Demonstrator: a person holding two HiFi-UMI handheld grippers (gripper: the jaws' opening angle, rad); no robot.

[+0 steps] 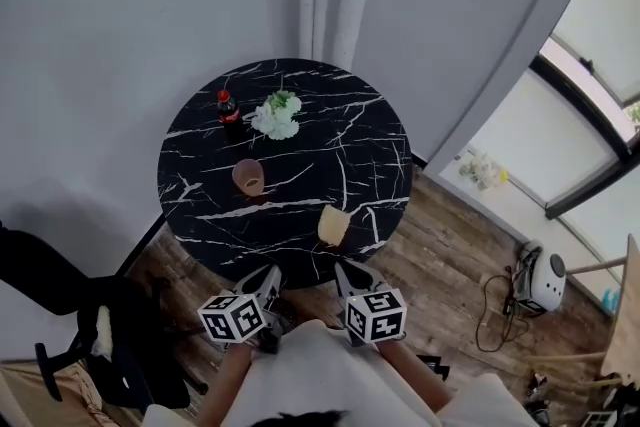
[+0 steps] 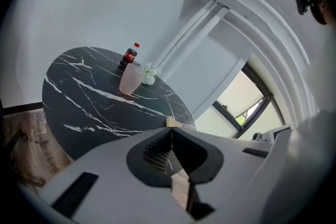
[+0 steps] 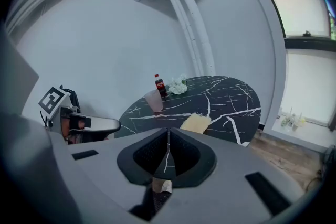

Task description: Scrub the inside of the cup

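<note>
A pink ribbed cup (image 1: 248, 177) stands upright left of centre on the round black marble table (image 1: 380, 145); it also shows in the left gripper view as the cup (image 2: 130, 79) and in the right gripper view as the cup (image 3: 154, 100). A yellow sponge (image 1: 334, 225) lies near the table's front edge, seen as the sponge (image 3: 195, 123) just beyond the right jaws. My left gripper (image 1: 268, 281) and right gripper (image 1: 349, 277) hover side by side at the table's near rim, both shut and empty, jaws pressed together. The left gripper (image 2: 170, 129) points toward the cup from afar.
A small cola bottle (image 1: 229, 109) and a white flower bunch (image 1: 277, 115) stand at the table's far side. A black chair (image 1: 110, 345) sits at the lower left. Wooden floor, cables and a white device (image 1: 545, 280) lie to the right by the windows.
</note>
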